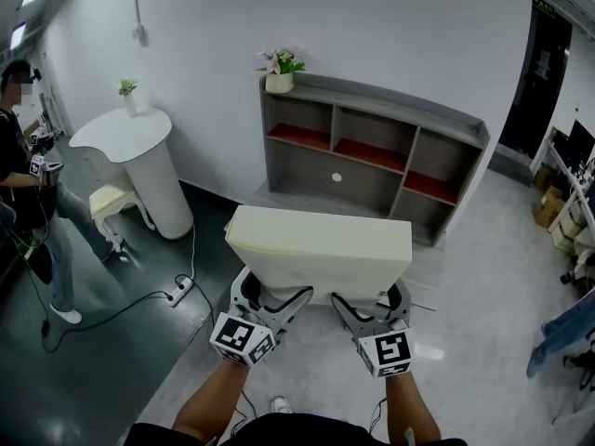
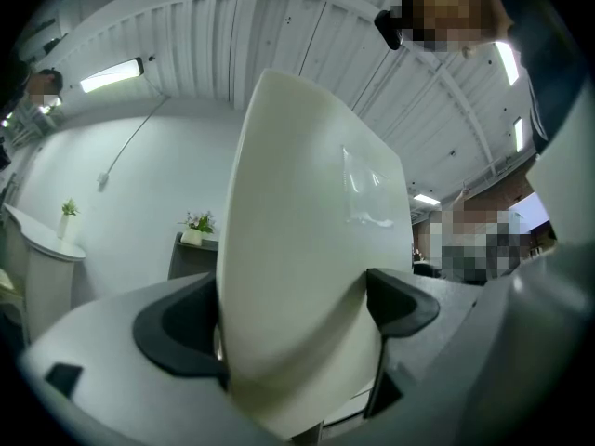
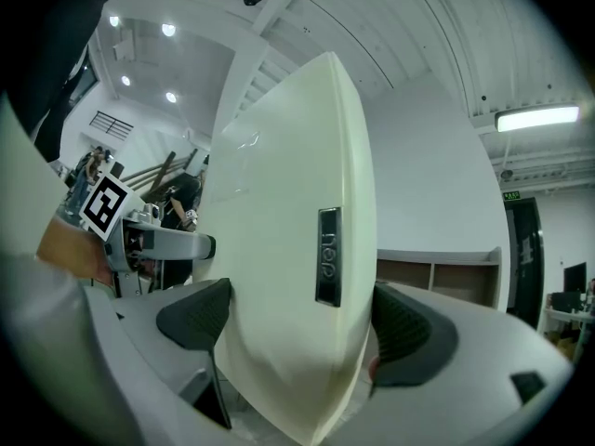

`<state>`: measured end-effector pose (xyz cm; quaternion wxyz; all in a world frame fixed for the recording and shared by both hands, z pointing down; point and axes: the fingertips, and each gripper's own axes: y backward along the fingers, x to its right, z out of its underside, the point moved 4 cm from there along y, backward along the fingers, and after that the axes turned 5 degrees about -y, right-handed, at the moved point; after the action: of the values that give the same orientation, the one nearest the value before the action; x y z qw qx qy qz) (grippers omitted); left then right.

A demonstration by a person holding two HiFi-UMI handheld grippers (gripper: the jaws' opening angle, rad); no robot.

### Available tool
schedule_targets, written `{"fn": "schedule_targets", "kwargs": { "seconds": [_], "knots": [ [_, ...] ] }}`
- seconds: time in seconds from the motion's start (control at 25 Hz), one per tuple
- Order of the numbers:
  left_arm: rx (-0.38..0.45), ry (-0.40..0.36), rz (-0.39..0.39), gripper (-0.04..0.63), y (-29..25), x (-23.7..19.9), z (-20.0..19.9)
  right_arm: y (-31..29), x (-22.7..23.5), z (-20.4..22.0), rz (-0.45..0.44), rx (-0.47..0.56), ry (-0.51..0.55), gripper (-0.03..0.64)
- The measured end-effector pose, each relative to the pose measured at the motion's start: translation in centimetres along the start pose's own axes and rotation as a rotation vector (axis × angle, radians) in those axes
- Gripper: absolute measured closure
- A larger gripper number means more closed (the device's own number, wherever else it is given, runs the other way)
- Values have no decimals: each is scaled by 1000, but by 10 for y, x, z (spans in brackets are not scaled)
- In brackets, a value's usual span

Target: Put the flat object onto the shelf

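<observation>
A thick cream flat object (image 1: 321, 249) is held up in front of me, one long edge toward me, with both grippers on its near edge. My left gripper (image 1: 270, 300) is shut on its left part and my right gripper (image 1: 372, 309) on its right part. In the left gripper view the flat object (image 2: 307, 249) fills the gap between the black pads (image 2: 404, 305). In the right gripper view the flat object (image 3: 279, 249) shows a small dark label and sits between the pads (image 3: 414, 333). The grey shelf (image 1: 372, 151) with red-brown boards stands against the far wall, beyond the object.
A flower pot (image 1: 279, 72) sits on the shelf's left top. At left stand a white round pedestal table (image 1: 139, 161), a small stool (image 1: 116, 203) and a person (image 1: 28, 184). A power strip (image 1: 181, 289) and cable lie on the floor. Boxes (image 1: 553, 207) are at right.
</observation>
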<state>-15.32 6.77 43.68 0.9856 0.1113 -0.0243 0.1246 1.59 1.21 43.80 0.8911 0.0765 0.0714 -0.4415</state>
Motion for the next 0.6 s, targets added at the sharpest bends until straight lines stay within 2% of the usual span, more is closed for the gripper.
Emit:
{"fn": "schedule_targets", "kwargs": {
  "seconds": [0.32, 0.6],
  "knots": [
    [11, 22, 72, 104, -14, -33, 8, -27, -8, 5, 57, 2, 5, 149],
    [24, 49, 96, 104, -36, -49, 16, -46, 4, 4, 85, -14, 12, 149]
  ]
}}
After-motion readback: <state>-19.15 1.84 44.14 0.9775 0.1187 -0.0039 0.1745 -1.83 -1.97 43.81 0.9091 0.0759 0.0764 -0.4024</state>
